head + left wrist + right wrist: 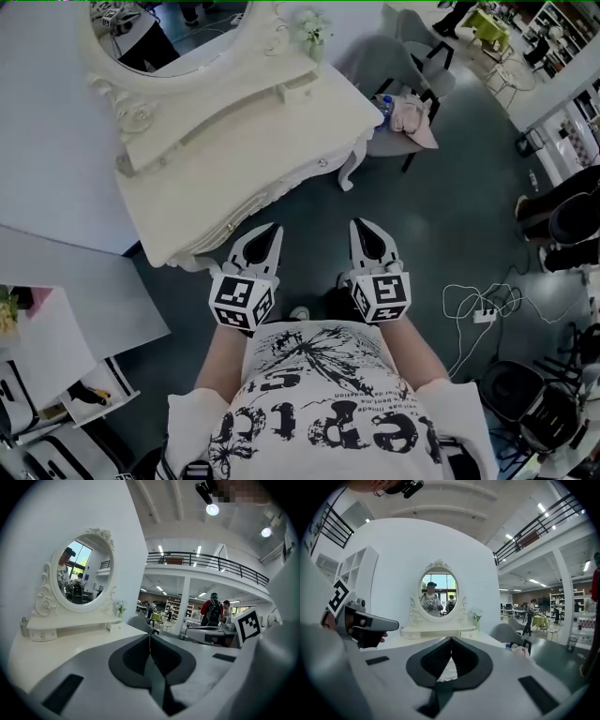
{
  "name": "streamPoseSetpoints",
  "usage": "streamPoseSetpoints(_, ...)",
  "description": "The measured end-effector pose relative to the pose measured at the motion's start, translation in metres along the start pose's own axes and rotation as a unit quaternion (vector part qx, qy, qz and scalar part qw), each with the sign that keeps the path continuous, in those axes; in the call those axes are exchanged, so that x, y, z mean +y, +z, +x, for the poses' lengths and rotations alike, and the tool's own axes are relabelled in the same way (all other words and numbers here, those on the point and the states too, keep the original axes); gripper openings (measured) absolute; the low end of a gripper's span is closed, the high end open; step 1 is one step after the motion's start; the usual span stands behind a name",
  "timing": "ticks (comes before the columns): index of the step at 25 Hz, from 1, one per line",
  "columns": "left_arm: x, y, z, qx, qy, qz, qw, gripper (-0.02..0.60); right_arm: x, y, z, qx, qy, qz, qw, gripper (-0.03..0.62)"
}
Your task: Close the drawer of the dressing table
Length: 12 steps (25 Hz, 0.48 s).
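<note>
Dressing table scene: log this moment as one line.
left gripper: shut, empty | right gripper: shut, empty | dressing table: ahead of both, not touched | drawer: state not visible from above

You have open dark floor [441, 216] under your left tool [274, 229] and your right tool [360, 225], and a clear gap between the two. The white desk [244, 159] stands close ahead, nearest the left tool but not touching it. Its curved leg [349, 173] sticks down ahead of the right tool. A grey chair [398, 56] stands past that corner. A white cable [469, 300] lies on the floor to your right.
</note>
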State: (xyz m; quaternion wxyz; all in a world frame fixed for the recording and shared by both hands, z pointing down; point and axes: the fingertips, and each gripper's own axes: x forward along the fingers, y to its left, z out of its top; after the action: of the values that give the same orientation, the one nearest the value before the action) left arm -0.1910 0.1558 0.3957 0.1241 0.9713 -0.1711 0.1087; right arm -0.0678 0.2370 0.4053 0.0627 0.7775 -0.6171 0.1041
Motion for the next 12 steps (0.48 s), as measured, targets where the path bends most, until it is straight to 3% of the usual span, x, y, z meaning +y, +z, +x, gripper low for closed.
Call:
streamPoseSetpoints(6, 0.037, 0.009, 0.048, -0.004, 0.042, -0.012, 0.999, 0.02, -0.022, 0.007, 0.065, -0.001, 0.045, -0.013, 0.999, 0.017)
streamPoseSetpoints(12, 0.063, 0.04, 0.117, -0.018, 0.105, -0.015, 0.9942, 0.02, -0.078, 0.031, 0.145, -0.007, 0.1, -0.02, 0.995, 0.017)
